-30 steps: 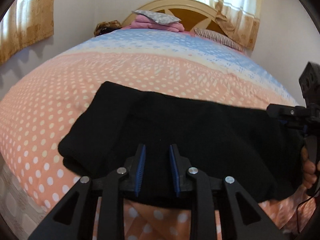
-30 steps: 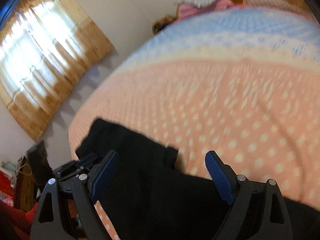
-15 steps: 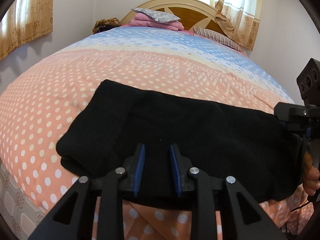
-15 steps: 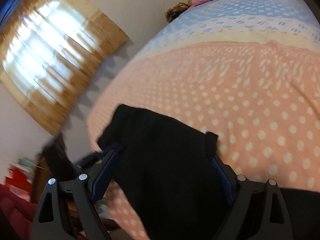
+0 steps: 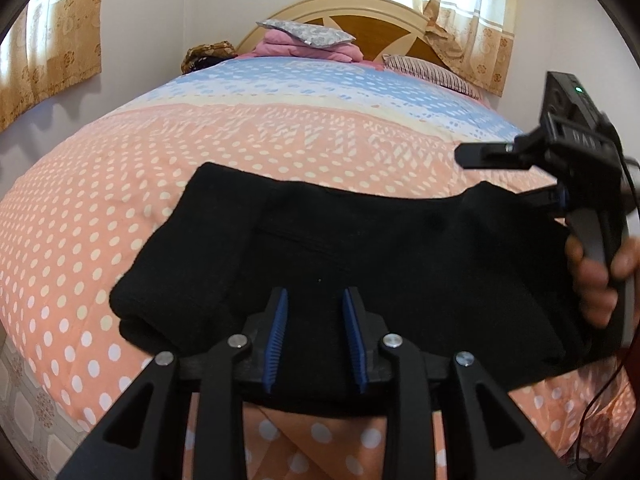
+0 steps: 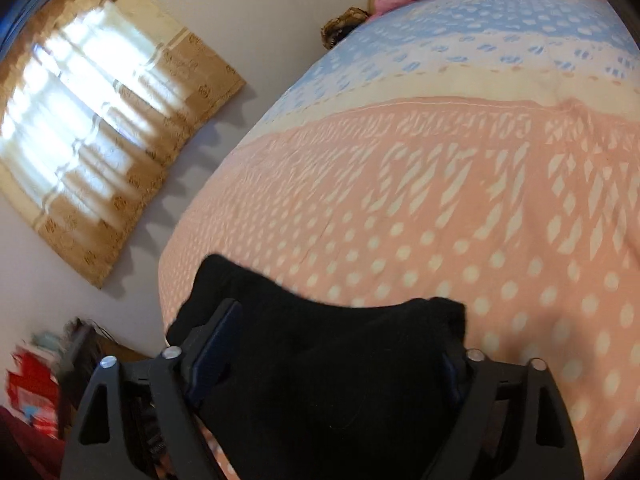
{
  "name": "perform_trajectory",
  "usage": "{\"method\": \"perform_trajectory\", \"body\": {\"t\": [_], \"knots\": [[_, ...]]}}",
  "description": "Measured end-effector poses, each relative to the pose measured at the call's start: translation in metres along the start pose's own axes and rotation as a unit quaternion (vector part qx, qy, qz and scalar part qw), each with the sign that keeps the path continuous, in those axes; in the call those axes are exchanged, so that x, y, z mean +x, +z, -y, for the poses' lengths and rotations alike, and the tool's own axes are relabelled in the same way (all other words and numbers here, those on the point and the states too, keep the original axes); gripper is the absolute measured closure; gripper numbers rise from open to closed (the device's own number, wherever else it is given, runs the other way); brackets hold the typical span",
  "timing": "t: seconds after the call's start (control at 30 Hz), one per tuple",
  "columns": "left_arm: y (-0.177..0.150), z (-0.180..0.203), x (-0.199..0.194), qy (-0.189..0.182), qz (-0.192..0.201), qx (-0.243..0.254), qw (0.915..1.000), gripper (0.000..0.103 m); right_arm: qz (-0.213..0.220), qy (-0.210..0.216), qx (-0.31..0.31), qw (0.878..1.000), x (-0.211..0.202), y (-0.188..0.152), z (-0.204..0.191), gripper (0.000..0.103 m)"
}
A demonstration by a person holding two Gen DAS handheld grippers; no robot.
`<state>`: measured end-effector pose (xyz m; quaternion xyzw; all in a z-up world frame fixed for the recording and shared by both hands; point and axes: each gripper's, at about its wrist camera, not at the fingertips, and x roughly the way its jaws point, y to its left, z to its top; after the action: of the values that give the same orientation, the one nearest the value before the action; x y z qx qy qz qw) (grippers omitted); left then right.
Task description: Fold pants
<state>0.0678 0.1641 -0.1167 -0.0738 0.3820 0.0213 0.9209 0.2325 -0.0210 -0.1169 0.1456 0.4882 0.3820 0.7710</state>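
Note:
Black pants (image 5: pixel 360 256) lie folded across the near part of a pink dotted bedspread (image 5: pixel 200 152). My left gripper (image 5: pixel 316 340) rests over their near edge with its blue pads a little apart. Black cloth fills the gap, and I cannot tell whether the pads press on it. In the left wrist view my right gripper (image 5: pixel 516 178) reaches in from the right, held by a hand (image 5: pixel 592 268). The raised right end of the pants (image 6: pixel 340 360) sits between its wide jaws, which are closing. Bedspread still shows between the upper finger and the cloth. Cloth hides one pad of the right gripper (image 6: pixel 344 320).
A wooden headboard (image 5: pixel 360 12) stands at the far end, with pink folded clothes and a grey pillow (image 5: pixel 304 36) and a striped pillow (image 5: pixel 428 72). Curtains (image 6: pixel 100 120) hang on the left wall. Tiled floor (image 5: pixel 24 400) shows past the bed's near left edge.
The right gripper has swung in over the right end of the pants, and that end now stands raised between its narrowing jaws. The left gripper has stayed put.

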Motion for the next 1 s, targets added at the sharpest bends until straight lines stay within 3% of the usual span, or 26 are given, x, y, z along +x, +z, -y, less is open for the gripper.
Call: {"method": "perform_trajectory", "body": {"t": [0.07,0.13,0.23,0.3,0.37,0.4,0.47,0.53,0.57,0.63,0.67,0.73,0.77,0.83,0.97,1.0], "knots": [[0.0,0.0,0.0,-0.001,-0.001,-0.004,1.0,0.071,-0.036,0.034,0.022,0.999,0.0,0.006,0.012,0.022],[0.001,-0.002,0.0,-0.003,-0.003,-0.009,1.0,0.071,-0.065,0.038,0.034,0.997,-0.011,0.007,0.022,0.022],[0.002,-0.002,0.001,-0.003,-0.005,-0.015,0.9999,0.071,-0.028,-0.055,0.037,0.997,-0.073,0.009,0.045,0.022],[0.002,-0.001,0.001,0.002,-0.004,-0.016,0.9999,0.071,0.028,-0.14,0.08,0.987,-0.136,0.008,0.075,0.022],[0.002,0.001,0.001,0.007,-0.004,-0.016,0.9998,0.07,0.08,-0.314,0.143,0.935,-0.205,0.0,0.113,0.022],[0.002,0.001,0.002,0.01,-0.003,-0.016,0.9998,0.07,0.102,-0.382,0.176,0.901,-0.233,-0.006,0.129,0.022],[0.002,0.004,0.002,0.017,-0.001,-0.012,0.9998,0.07,0.143,-0.48,0.242,0.831,-0.29,-0.023,0.166,0.022],[0.002,0.004,0.003,0.022,-0.001,-0.012,0.9997,0.07,0.131,-0.519,0.282,0.797,-0.315,-0.032,0.2,0.022],[0.002,0.004,0.004,0.024,-0.001,-0.014,0.9996,0.07,0.106,-0.525,0.3,0.789,-0.318,-0.036,0.219,0.022],[0.002,0.006,0.004,0.029,0.0,-0.014,0.9995,0.069,0.083,-0.499,0.336,0.795,-0.315,-0.045,0.247,0.022],[0.002,0.007,0.004,0.032,0.0,-0.012,0.9994,0.069,0.078,-0.5,0.325,0.799,-0.311,-0.044,0.25,0.024],[0.003,0.009,0.005,0.038,-0.001,-0.009,0.9992,0.069,0.079,-0.508,0.292,0.806,-0.31,-0.039,0.242,0.069],[0.003,0.009,0.005,0.042,0.0,-0.007,0.9991,0.069,0.088,-0.483,0.293,0.82,-0.316,-0.039,0.242,0.097],[0.003,0.01,0.006,0.046,0.0,-0.004,0.9989,0.069,0.12,-0.425,0.317,0.839,-0.334,-0.049,0.238,0.097],[0.005,0.009,0.006,0.048,-0.003,-0.008,0.9988,0.069,0.22,-0.334,0.314,0.861,-0.379,-0.084,0.205,0.097],[0.005,0.009,0.006,0.048,-0.004,-0.011,0.9988,0.069,0.244,-0.321,0.311,0.861,-0.39,-0.095,0.195,0.097]]}}
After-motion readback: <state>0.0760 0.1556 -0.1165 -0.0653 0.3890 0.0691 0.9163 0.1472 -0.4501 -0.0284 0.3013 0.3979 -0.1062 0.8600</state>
